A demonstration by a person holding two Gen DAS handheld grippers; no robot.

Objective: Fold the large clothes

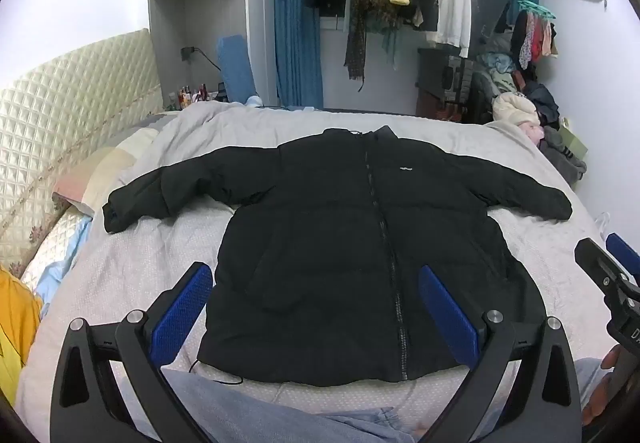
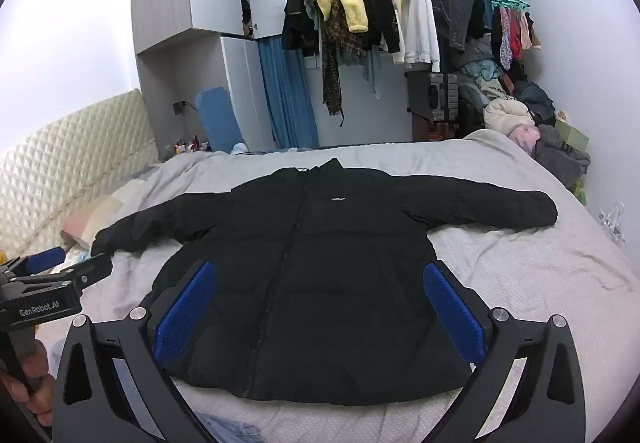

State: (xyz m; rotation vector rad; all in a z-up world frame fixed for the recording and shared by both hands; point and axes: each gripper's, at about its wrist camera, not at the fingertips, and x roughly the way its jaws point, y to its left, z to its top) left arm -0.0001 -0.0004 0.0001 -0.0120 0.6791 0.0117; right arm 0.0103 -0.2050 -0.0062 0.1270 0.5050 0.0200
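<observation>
A black puffer jacket (image 1: pixel 340 243) lies flat and zipped, front up, on the grey bedcover (image 1: pixel 140 275), sleeves spread to both sides, hem nearest me. It also shows in the right wrist view (image 2: pixel 320 275). My left gripper (image 1: pixel 316 307) is open and empty, held above the jacket's hem. My right gripper (image 2: pixel 320 307) is open and empty, also above the lower jacket. The right gripper shows at the right edge of the left wrist view (image 1: pixel 612 263). The left gripper shows at the left edge of the right wrist view (image 2: pixel 60 267).
A quilted cream headboard (image 1: pixel 60 115) and pillows are at the left. A rail of hanging clothes (image 2: pixel 380 3) and a pile of clothes (image 2: pixel 520 111) stand beyond the bed. Light blue denim (image 1: pixel 280 411) lies at the near edge. A yellow garment (image 1: pixel 16 323) is at far left.
</observation>
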